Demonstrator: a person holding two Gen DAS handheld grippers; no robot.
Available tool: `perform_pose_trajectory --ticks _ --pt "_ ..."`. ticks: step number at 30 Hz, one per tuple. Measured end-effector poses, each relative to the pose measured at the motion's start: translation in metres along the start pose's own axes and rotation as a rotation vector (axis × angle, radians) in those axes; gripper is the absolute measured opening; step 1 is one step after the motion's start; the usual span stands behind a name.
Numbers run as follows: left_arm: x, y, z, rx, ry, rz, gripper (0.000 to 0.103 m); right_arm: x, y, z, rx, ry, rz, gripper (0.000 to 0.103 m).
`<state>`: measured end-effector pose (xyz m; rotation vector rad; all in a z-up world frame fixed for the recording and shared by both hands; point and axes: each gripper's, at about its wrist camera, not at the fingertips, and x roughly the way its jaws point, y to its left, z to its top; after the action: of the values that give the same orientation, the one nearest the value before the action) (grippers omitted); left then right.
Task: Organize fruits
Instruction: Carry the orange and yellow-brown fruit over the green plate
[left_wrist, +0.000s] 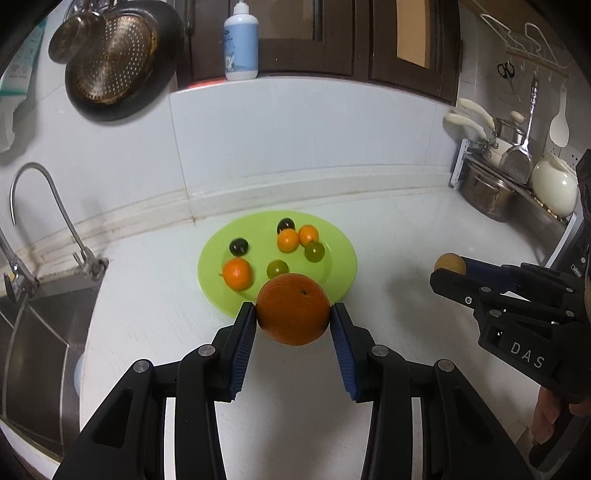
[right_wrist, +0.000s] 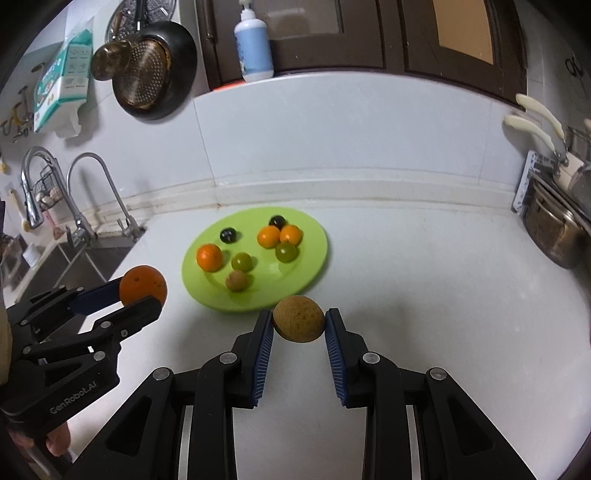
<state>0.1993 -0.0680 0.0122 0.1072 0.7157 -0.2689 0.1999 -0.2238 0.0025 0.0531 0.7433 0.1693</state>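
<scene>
My left gripper (left_wrist: 293, 314) is shut on a large orange (left_wrist: 293, 309), held just in front of the green plate (left_wrist: 340, 273); it also shows in the right wrist view (right_wrist: 142, 291). My right gripper (right_wrist: 298, 320) is shut on a brown speckled round fruit (right_wrist: 298, 318), held in front of the plate's near edge (right_wrist: 314, 258); this fruit shows at the right in the left wrist view (left_wrist: 448, 264). The plate holds small oranges (right_wrist: 209, 257), green grapes (right_wrist: 242, 261), dark grapes (right_wrist: 228, 235) and a small brown fruit (right_wrist: 236, 280).
A sink with faucets (right_wrist: 92, 192) lies at the left. Pots (left_wrist: 484, 192) and utensils stand at the right. A soap bottle (left_wrist: 241, 42) sits on the ledge behind, and a strainer and pan (left_wrist: 114, 62) hang on the wall. The white counter (right_wrist: 424, 277) surrounds the plate.
</scene>
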Motion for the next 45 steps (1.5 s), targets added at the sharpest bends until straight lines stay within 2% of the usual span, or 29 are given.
perform_pose_trajectory --ticks 19,38,45 --pt "0.017 0.032 0.038 0.057 -0.04 -0.001 0.041 0.023 0.027 0.036 -0.004 -0.041 0.001 0.03" --pt "0.059 0.063 0.062 0.087 -0.02 -0.024 0.041 0.066 0.048 0.071 -0.027 -0.037 -0.003 0.03" --pt "0.082 0.067 0.066 0.149 -0.004 -0.037 0.041 0.083 0.051 0.079 -0.037 -0.026 -0.015 0.03"
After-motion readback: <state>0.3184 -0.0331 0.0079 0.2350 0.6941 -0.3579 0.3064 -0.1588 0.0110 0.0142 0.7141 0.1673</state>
